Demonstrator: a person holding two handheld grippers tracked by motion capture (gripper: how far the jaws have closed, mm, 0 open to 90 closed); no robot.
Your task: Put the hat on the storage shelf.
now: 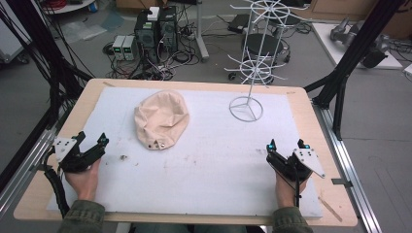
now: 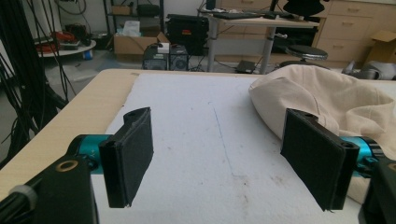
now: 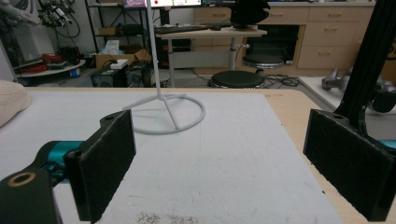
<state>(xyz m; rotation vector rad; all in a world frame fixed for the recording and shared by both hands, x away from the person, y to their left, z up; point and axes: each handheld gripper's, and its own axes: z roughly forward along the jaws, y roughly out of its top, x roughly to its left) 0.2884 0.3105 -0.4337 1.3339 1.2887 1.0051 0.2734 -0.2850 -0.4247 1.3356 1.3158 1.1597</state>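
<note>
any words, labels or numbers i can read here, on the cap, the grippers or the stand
None can be read.
Beige cap: no print shows; two small metal snaps at its near edge carry nothing readable.
White wire stand: bare wire, no label.
Left gripper and right gripper: black jaws and grey plates, no markings visible.
Screens behind the table in the right gripper view: too blurred to read.

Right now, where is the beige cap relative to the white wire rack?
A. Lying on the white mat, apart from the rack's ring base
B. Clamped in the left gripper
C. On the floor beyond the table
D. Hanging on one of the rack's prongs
A: the beige cap lies flat on the white mat, with bare mat between it and the white wire rack; both grippers are open and hold nothing.
</note>
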